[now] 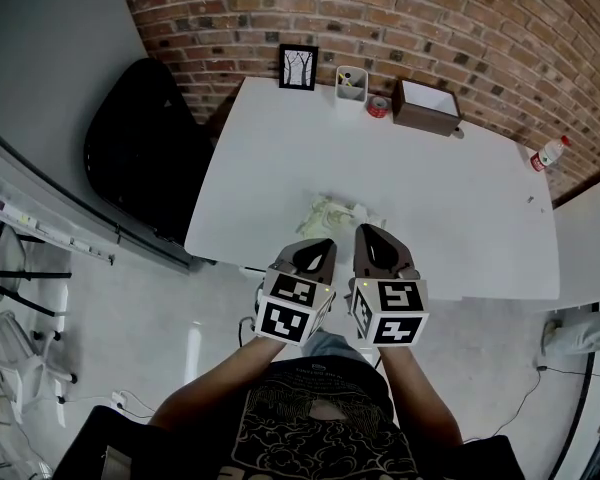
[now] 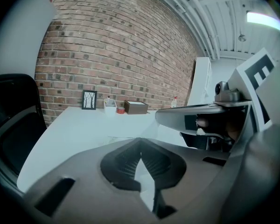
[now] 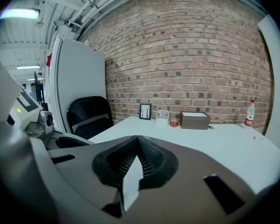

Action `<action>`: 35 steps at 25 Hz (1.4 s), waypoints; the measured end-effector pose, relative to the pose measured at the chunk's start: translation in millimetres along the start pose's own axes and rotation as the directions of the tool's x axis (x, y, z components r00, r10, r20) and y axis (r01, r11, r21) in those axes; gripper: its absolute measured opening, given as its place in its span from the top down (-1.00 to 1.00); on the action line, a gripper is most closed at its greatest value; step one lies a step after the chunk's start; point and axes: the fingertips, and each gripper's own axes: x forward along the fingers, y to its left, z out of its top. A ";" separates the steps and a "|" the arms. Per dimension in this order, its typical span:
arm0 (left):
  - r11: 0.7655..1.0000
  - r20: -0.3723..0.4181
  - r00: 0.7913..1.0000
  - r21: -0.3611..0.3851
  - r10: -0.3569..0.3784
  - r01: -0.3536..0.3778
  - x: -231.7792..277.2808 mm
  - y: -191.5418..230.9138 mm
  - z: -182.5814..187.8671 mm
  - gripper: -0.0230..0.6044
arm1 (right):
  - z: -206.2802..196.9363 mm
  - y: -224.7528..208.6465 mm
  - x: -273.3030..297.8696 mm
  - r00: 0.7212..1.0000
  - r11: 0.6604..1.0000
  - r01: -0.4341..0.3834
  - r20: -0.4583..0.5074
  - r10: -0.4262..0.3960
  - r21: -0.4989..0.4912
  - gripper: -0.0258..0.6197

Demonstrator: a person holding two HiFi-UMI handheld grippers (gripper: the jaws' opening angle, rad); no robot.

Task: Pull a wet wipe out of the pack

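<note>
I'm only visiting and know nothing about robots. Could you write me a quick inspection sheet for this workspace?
Surface: white table, set against the wall.
Job's things: wipe pack near the table's front edge, just ahead of the grippers.
Clutter: picture frame, cup, red roll and brown box along the back edge; bottle at the right end.
Grippers: left gripper and right gripper are side by side, both shut, with nothing between the jaws.
Cables: thin cable on the floor at the right.
Surroundings: brick wall; black chair at the left.
</note>
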 end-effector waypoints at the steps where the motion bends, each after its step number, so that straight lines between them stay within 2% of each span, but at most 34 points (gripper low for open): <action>1: 1.000 0.002 1.000 0.001 0.000 0.000 -1.6 -1.0 -0.3 0.89 | 0.2 1.3 -2.6 1.000 1.000 -0.001 0.003 0.001 -0.001 0.87; 19: 1.000 0.045 0.999 0.021 0.000 -0.001 -41.5 -24.6 -7.3 0.89 | 0.5 25.1 -50.0 0.999 1.000 0.004 0.052 -0.002 -0.021 0.87; 35: 0.999 0.090 0.996 0.035 0.016 -0.019 -80.4 -43.1 -15.1 0.89 | -25.6 53.6 -85.0 1.000 0.999 -0.005 0.023 0.006 -0.045 0.87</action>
